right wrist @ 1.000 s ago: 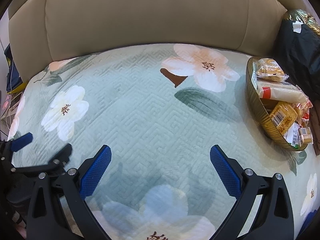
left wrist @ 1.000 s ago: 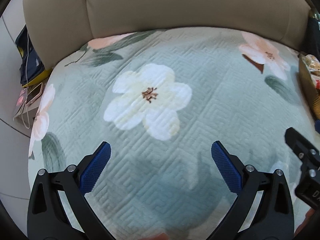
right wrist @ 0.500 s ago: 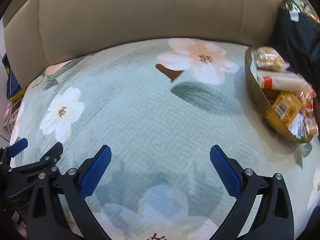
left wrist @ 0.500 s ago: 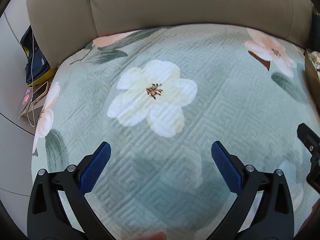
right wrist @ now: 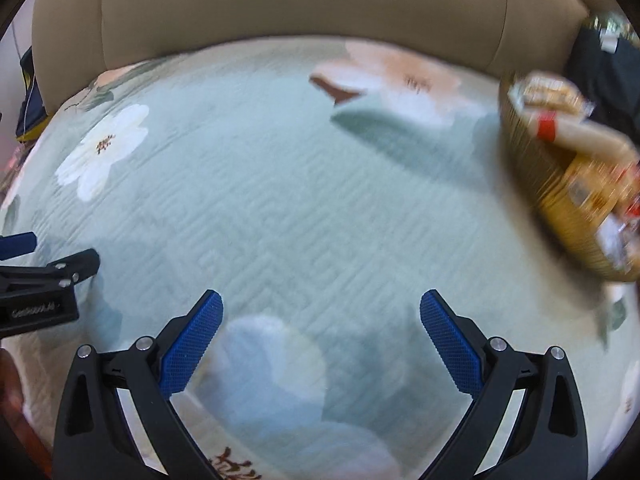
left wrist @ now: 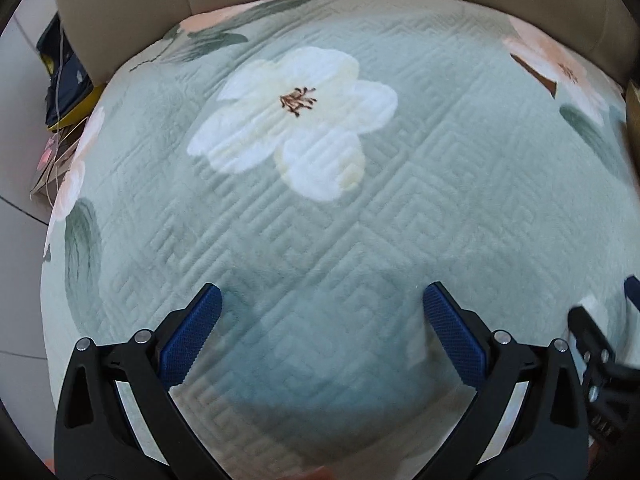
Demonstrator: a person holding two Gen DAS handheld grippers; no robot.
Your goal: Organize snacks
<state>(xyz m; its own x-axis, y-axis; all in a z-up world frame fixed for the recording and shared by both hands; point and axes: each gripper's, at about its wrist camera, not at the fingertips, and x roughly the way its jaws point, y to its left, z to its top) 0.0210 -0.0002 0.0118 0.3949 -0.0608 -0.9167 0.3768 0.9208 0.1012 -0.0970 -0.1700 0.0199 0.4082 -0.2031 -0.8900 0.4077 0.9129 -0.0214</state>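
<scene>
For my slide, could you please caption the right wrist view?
Open right gripper hovers empty over a floral quilt; a gold basket of snacks sits blurred at right.

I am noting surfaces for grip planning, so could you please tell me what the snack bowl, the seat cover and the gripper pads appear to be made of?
Snack bowl: gold, ribbed wall with a sheen, probably plastic or metal; blur leaves it open.
Seat cover: soft quilted fabric, matte, with stitched geometric ridges and printed flowers.
Left gripper and right gripper pads: blue, finely knurled, likely rubber or plastic.

1. A pale green quilted cover (left wrist: 360,208) printed with white and peach flowers lies over the seat.
2. Beige sofa back cushions (right wrist: 304,0) stand at the far side.
3. Pale tiled floor (left wrist: 20,216) shows far left.
</scene>
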